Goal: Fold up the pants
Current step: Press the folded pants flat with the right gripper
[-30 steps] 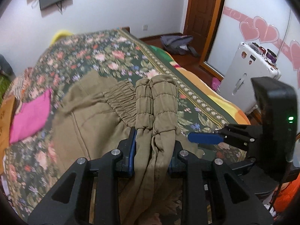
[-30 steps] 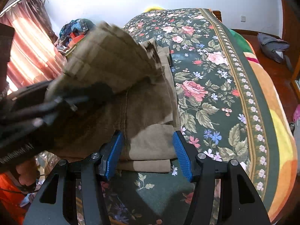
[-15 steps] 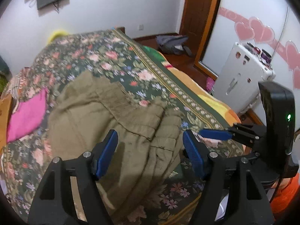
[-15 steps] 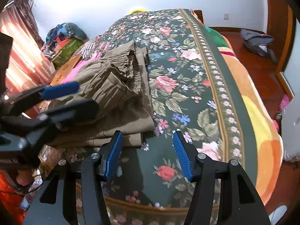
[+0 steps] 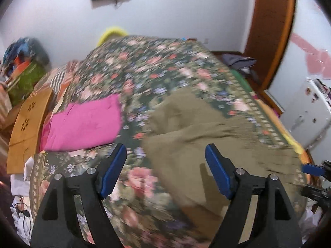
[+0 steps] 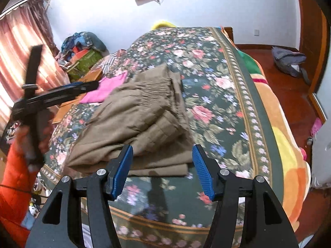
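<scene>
The olive pants (image 6: 144, 111) lie folded in a thick stack on the floral bed cover (image 6: 206, 62), gathered waistband on top. My right gripper (image 6: 163, 147) hovers just in front of the stack's near edge; its jaws are opening a little and hold nothing. My left gripper (image 5: 165, 147) is off to the left of the pants (image 5: 206, 128), above their left edge and the bedspread. Its jaws are opening wide and nothing is gripped. In the right wrist view the left gripper (image 6: 91, 85) is blurred, at the far left. A right gripper pad (image 5: 312, 169) shows at the left wrist view's right edge.
A folded pink cloth (image 5: 86, 122) lies left of the pants, with a wooden board (image 5: 26, 124) beyond it. A white suitcase (image 5: 306, 115) stands right of the bed and a grey bag (image 6: 289, 62) lies on the floor. An orange sleeve (image 6: 12, 186) is at lower left.
My left gripper let go of the pant legs, opened wide and swung left, off the pants. The legs now rest folded on the stack. My right gripper rose slightly.
</scene>
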{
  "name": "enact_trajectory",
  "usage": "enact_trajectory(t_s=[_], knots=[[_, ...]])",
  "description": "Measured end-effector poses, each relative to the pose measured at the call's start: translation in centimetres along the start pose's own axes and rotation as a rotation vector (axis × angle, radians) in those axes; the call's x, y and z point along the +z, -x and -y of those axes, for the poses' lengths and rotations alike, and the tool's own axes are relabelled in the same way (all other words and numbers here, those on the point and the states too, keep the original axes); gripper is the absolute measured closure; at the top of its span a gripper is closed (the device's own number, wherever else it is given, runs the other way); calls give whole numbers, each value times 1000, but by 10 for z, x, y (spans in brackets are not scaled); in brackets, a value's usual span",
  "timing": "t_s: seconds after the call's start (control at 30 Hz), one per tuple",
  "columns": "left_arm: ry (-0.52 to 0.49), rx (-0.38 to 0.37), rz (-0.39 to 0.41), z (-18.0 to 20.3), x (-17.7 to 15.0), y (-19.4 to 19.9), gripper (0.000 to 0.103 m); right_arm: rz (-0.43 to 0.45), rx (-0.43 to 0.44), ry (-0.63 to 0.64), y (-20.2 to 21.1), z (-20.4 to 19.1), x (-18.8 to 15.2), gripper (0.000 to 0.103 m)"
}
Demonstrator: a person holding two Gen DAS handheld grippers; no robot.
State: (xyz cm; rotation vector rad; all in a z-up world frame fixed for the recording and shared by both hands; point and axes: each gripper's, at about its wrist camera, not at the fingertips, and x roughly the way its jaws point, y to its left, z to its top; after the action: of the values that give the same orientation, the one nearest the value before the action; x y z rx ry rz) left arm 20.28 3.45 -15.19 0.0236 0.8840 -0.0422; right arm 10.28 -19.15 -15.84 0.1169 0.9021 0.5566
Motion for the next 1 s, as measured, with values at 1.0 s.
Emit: enact_trajectory(t_s=[1.0], knots=[[71, 39, -149, -75, -59, -63, 25, -156, -144, 128, -96, 44, 42, 38]])
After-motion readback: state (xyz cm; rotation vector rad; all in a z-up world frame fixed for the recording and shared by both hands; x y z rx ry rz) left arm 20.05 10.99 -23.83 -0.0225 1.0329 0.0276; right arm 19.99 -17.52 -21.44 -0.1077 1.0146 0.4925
